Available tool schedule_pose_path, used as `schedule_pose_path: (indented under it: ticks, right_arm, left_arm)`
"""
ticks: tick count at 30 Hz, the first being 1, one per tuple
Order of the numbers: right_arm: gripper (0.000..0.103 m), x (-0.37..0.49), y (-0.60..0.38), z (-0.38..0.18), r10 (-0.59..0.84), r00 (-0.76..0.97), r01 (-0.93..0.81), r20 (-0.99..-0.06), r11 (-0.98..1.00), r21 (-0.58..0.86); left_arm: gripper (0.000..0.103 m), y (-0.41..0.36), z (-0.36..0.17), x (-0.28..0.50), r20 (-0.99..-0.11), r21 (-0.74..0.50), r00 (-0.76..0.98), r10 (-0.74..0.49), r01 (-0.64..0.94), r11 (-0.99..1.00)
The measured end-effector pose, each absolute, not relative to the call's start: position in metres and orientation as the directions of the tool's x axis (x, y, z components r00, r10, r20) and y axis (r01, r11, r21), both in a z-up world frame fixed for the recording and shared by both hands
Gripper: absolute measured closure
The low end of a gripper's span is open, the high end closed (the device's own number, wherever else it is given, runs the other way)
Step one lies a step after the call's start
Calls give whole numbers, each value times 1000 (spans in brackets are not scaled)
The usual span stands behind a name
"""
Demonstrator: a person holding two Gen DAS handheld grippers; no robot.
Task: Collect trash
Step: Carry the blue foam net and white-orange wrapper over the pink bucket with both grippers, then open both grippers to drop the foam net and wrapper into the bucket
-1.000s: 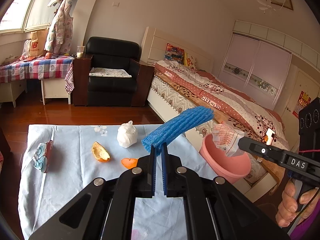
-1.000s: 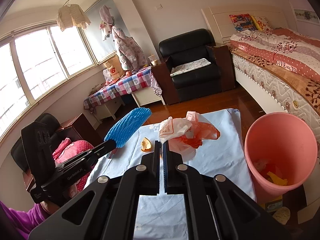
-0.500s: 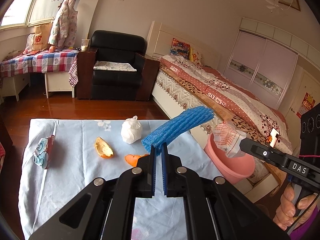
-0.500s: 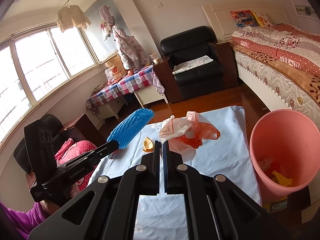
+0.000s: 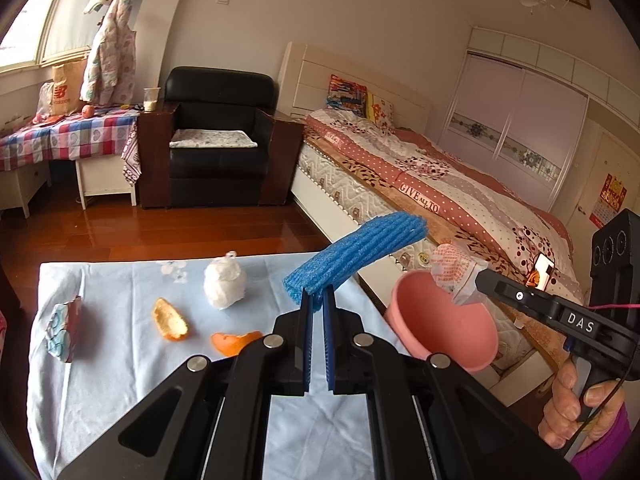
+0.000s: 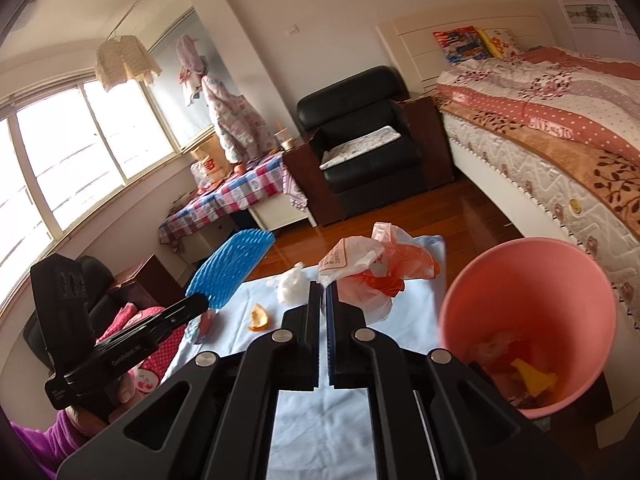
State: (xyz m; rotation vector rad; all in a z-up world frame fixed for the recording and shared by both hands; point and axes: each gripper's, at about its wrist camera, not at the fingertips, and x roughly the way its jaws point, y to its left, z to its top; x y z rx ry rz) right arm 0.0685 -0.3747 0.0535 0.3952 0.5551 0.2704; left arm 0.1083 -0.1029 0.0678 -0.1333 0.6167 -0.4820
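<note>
Both claws loaded, heading for the bin. Left gripper is clamped on the blue foam sheet, pinched at one end so the rest cantilevers up and clear of the table. Right gripper is clamped on a crumpled plastic bag, white and orange, bunched above the jaws so nothing drags. In the left view that bag hangs at the near rim of the pink bin, which stands beside the table, close to the bed. I judge the next step is to drop the bag in first, foam after.

Count:
- held: 1 foam sheet, 1 bag
- on the table: 2 orange peels, 1 white knotted bag, 1 patterned wrapper at the left edge
- bins: 1, already holding some scraps, yellow and red, count unclear
- grippers: 2, both full

So four pieces left to pick.
</note>
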Motion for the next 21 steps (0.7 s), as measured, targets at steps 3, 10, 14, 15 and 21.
schedule_pose_path:
  ticks: [3,10,14,15,21]
  right_arm:
    - [100,68,-396,49,312,831,-95,-461,896,434]
    - [100,67,-442,28,196,837,35,-510,912,409]
    - [100,66,-463,14,140,825,95,-548,921,379]
    - [100,67,-468,9,127,817,113,-562,921,373]
    - [100,69,-492,-18,106,776,172,-621,913,371]
  left_arm:
    - [99,-125,66,114,-536,-255,692,-484,414,874]
    - [99,-188,55,129,-571,-309,597,-563,479,822]
    - [99,-232,43,136,-602,-318,540,-588,514,797]
    - [99,-241,38,137,-611,-318,528,-590,519,794]
    - [98,-294,9,148,-666,-362,418,-618,543,757]
